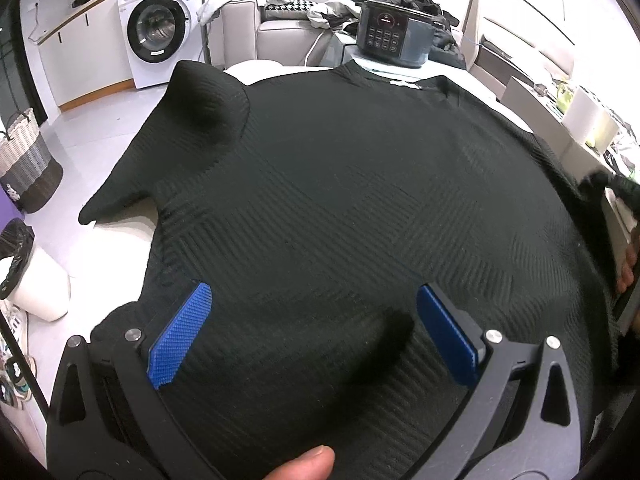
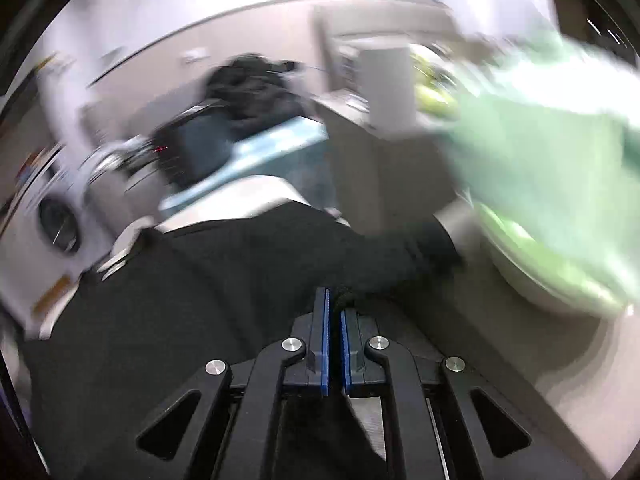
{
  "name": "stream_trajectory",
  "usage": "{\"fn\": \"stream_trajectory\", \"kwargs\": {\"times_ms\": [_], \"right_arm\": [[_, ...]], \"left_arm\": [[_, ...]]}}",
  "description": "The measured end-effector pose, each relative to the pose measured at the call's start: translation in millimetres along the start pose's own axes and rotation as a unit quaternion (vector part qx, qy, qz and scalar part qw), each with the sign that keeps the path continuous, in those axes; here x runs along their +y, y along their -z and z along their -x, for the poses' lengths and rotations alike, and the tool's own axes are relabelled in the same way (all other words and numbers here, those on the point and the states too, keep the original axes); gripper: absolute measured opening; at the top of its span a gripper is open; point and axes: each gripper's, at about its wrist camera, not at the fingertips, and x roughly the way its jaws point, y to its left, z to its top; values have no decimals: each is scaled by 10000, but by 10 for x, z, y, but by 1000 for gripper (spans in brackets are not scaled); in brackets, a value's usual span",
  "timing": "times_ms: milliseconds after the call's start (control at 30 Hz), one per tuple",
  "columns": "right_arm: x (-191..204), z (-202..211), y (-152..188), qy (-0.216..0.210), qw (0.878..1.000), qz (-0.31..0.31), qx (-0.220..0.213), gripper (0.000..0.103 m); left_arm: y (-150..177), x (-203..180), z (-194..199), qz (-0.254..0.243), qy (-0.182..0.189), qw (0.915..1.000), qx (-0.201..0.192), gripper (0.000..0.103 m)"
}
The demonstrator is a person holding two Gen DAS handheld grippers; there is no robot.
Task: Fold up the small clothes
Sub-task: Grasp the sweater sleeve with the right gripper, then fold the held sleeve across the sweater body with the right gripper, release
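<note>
Only faintly legible, glowing icons mark the black appliance [image 1: 394, 34].

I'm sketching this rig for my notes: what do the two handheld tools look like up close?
Both match. The left tool and right tool have black plastic linkage arms with triangular cut-outs, round silver pivot bolts, and flat fingers faced with blue knobbly-textured pads. No cables or markings show.

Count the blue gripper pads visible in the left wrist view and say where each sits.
2. One blue pad at lower left, the other at lower right, spread wide apart over the black sweater. None seem hidden.
</note>
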Motion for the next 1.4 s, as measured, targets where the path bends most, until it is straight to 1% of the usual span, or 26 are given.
{"fn": "stream_trajectory", "kwargs": {"times_ms": [33, 67, 100, 167, 200, 267, 300, 333, 367, 433, 500, 567, 600, 667, 733, 867, 933, 1033, 1133, 1167, 1200, 1233, 1267, 1300, 1367, 1400], "right_arm": [[206, 102, -26, -288, 9979, 573, -121, 5], [360, 142, -38, -533, 9941, 929, -153, 5], [557, 220, -19, -868, 9857, 1437, -116, 5], [861, 280, 92, -1497, 9626, 2245, 223, 5], [1013, 313, 207, -1745, 9452, 2725, 437, 5], [1169, 321, 409, -1958, 9202, 3277, 872, 12], [1195, 319, 510, -2028, 9108, 3427, 1086, 19], [1171, 328, 575, -2043, 9085, 3443, 1196, 27], [1137, 348, 606, -2035, 9107, 3380, 1219, 30], [988, 366, 581, -2044, 9228, 3008, 1272, 40], [755, 347, 463, -1884, 9441, 2381, 1288, 46], [538, 278, 318, -1575, 9629, 1766, 1293, 49], [405, 244, 257, -1483, 9706, 1361, 1322, 52], [167, 192, 177, -1458, 9775, 579, 1408, 57], [-58, 152, 104, -1492, 9785, -264, 1401, 58], [-52, 53, -14, -1742, 9666, -934, 1632, 69], [-43, -17, -34, -1731, 9608, -1315, 1718, 75], [-32, -199, -100, -1475, 9588, -1706, 1727, 75], [-81, -443, -126, -1210, 9508, -2123, 1903, 75], [-87, -491, -136, -1026, 9540, -2076, 1903, 73], [-65, -559, -164, -766, 9583, -1989, 1905, 56], [-34, -628, -185, -725, 9583, -1946, 1963, 31], [1, -665, -218, -721, 9590, -1863, 2008, 22], [57, -659, -273, -792, 9627, -1728, 1928, 9], [317, -545, -452, -995, 9766, -1172, 1502, 7], [528, -444, -564, -1360, 9793, -790, 1274, 7]], "left_arm": [[11, -16, 8, -23, 5, 10000, -2, 102], [18, -33, 14, -46, 12, 10000, -12, 102], [21, -51, 17, -63, 25, 10000, -19, 102], [25, -87, 25, -80, 55, 10000, -21, 102], [33, -99, 31, -87, 71, 9999, -20, 102], [49, -128, 39, -94, 101, 9999, -21, 102], [58, -139, 40, -97, 102, 9999, -17, 102], [63, -146, 42, -95, 108, 9999, -16, 102], [68, -149, 43, -86, 127, 9999, -18, 102], [74, -144, 41, -76, 148, 9999, -16, 102], [75, -133, 35, -53, 172, 9998, -15, 102], [84, -116, 37, -22, 214, 9998, -24, 102], [90, -112, 35, -12, 228, 9997, -24, 102], [97, -100, 39, 14, 252, 9997, -19, 102], [104, -77, 49, 46, 292, 9996, -12, 102], [78, -63, 82, 81, 350, 9993, -42, 102], [67, -77, 100, 75, 367, 9993, -71, 102], [51, -98, 122, 62, 411, 9991, -107, 102], [52, -124, 147, 31, 428, 9990, -131, 102], [54, -123, 152, 27, 440, 9989, -134, 102], [54, -123, 155, 27, 444, 9989, -134, 102], [63, -123, 162, 28, 442, 9989, -137, 102], [67, -118, 164, 27, 440, 9989, -138, 102], [64, -121, 163, 26, 440, 9989, -134, 102], [82, -117, 168, 18, 449, 9989, -138, 102], [86, -119, 166, 12, 449, 9989, -131, 102]]}}
